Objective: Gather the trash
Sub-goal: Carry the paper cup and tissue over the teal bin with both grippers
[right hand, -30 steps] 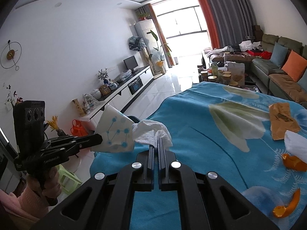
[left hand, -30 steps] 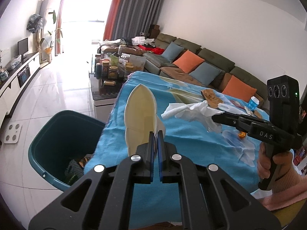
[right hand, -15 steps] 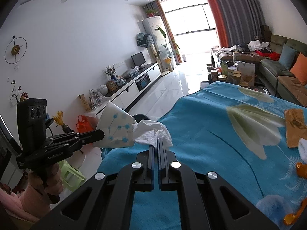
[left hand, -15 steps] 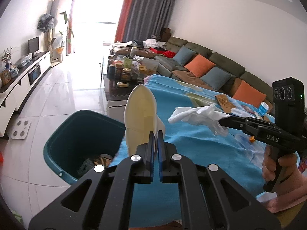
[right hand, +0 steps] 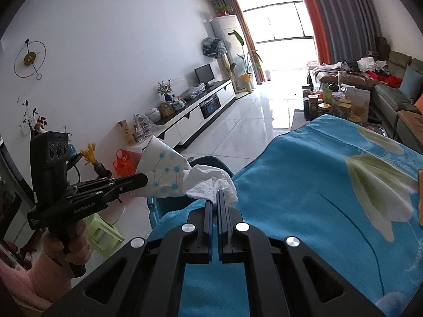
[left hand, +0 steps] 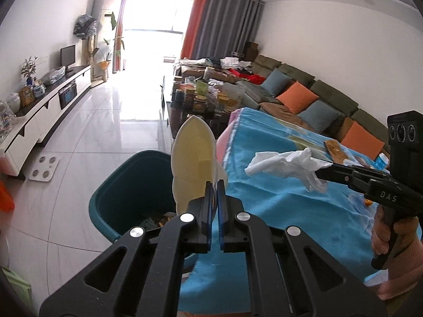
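Observation:
My left gripper (left hand: 215,185) is shut on a flattened paper cup (left hand: 194,158), cream inside and white with blue dots outside (right hand: 161,171). It holds the cup above the near rim of a teal trash bin (left hand: 124,198) on the floor beside the table. My right gripper (right hand: 214,196) is shut on a crumpled white tissue (right hand: 208,182), over the table's edge near the bin; the tissue also shows in the left wrist view (left hand: 288,165). The bin holds some trash.
The table wears a blue flowered cloth (right hand: 317,185) with more scraps at its far end (left hand: 334,148). A coffee table with jars (left hand: 201,100), a sofa (left hand: 317,100), a TV bench (left hand: 45,116), a scale (left hand: 43,169) and a green stool (right hand: 103,233) surround it.
Both grippers have moved left off the table toward the bin, each still holding its item. The bin now sits more directly under the cup.

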`<state>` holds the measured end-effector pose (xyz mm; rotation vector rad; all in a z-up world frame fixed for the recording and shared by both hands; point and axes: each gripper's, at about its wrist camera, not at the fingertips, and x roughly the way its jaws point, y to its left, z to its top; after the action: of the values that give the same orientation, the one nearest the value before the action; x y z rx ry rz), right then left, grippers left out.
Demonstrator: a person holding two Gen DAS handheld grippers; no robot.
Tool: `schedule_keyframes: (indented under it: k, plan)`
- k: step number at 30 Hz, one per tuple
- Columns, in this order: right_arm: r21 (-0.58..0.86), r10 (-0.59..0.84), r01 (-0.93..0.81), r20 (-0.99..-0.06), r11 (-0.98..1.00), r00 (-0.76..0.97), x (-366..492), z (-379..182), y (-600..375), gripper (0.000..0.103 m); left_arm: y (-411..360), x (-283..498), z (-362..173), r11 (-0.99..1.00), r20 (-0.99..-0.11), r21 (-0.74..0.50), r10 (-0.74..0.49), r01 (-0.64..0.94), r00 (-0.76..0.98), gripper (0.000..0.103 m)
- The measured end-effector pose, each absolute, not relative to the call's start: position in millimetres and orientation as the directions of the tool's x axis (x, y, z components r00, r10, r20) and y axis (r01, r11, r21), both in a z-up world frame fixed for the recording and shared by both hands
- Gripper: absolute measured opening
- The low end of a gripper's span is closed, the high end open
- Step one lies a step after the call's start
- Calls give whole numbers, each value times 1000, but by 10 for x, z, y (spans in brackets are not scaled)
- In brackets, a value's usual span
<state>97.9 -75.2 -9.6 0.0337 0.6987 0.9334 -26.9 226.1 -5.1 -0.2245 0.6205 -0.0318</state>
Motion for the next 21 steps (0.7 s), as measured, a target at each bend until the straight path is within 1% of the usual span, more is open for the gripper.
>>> schedule_keyframes:
  k: [21]
  plan:
    - [303, 752, -762, -565, 573, 340, 1119, -105, -207, 2, 2557, -203, -215, 966, -606, -222, -28, -135, 795, 4]
